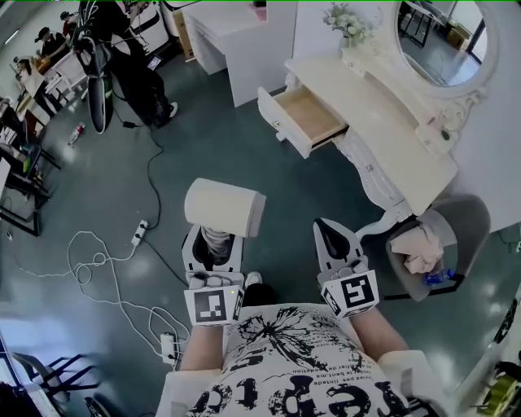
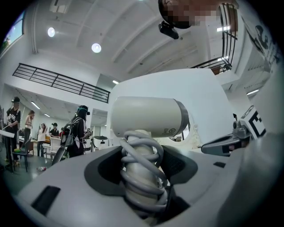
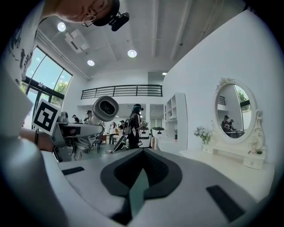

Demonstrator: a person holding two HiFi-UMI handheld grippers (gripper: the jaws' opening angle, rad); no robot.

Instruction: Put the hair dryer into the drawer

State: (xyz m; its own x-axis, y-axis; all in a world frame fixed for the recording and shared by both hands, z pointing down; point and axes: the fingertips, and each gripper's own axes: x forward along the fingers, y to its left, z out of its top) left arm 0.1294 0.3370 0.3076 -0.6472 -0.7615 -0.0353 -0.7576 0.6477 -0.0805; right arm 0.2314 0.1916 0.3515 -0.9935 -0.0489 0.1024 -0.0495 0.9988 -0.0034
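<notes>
The white hair dryer (image 1: pixel 224 206) stands upright in my left gripper (image 1: pixel 214 243), which is shut on its handle; the cord is coiled round that handle (image 2: pixel 142 173). Its barrel (image 2: pixel 148 117) lies across above the jaws. The open wooden drawer (image 1: pixel 309 116) juts out of the white dressing table (image 1: pixel 383 122), well ahead and to the right of both grippers. My right gripper (image 1: pixel 334 236) is held beside the left one, jaws together with nothing between them (image 3: pixel 141 177). The right gripper view shows the hair dryer (image 3: pixel 105 107) off to its left.
A round mirror (image 1: pixel 444 37) and flowers (image 1: pixel 348 23) stand on the dressing table. A grey bin (image 1: pixel 468 224) with a cloth sits under its near end. Cables (image 1: pixel 98 269) and a power strip (image 1: pixel 140 232) lie on the floor at left. People and stands crowd the far left.
</notes>
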